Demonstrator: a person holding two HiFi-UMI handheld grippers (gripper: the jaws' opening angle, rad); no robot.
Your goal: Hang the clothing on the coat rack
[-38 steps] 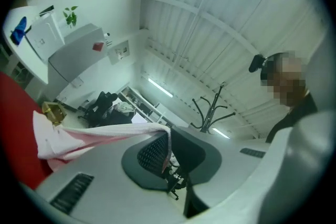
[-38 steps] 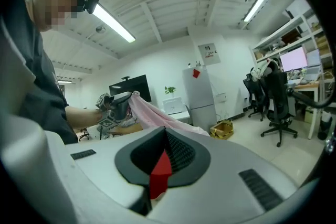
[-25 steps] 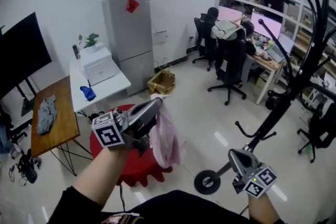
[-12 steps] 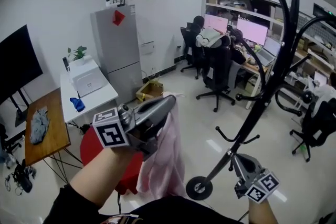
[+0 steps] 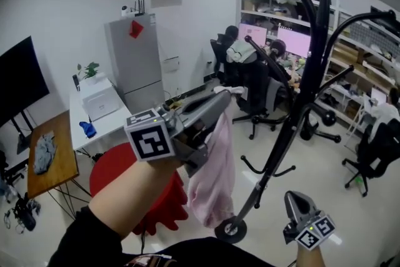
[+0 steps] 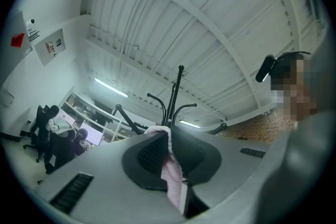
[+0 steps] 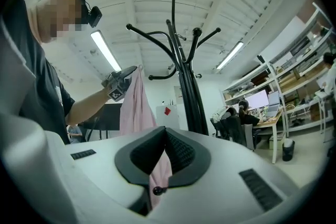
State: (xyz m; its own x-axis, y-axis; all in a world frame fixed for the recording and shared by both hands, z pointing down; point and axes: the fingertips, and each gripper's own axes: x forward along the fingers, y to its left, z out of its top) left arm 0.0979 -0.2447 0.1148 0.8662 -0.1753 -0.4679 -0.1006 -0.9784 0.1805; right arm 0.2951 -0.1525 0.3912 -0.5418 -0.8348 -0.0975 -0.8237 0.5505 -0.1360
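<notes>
A pink garment (image 5: 212, 178) hangs from my left gripper (image 5: 225, 97), which is shut on its top edge and held high beside the black coat rack (image 5: 312, 72). In the left gripper view the pink cloth (image 6: 173, 186) is pinched between the closed jaws (image 6: 168, 131), with the rack's hooks (image 6: 178, 92) straight ahead. My right gripper (image 5: 295, 198) sits low at the bottom right, near the rack's round base (image 5: 230, 229). Its jaws meet at the tips (image 7: 165, 132) with nothing held. The right gripper view shows the rack (image 7: 189, 92) and the hanging garment (image 7: 134, 107).
A red round stool (image 5: 125, 178) stands below my left arm. A wooden table (image 5: 50, 153) with a grey cloth and a white table (image 5: 103, 103) are at left, with a grey fridge (image 5: 134, 62) behind. People sit on office chairs (image 5: 256, 78) at desks behind the rack.
My left gripper has risen and moved right toward the rack's hooks, carrying the pink garment. The right gripper has sunk slightly toward the bottom right.
</notes>
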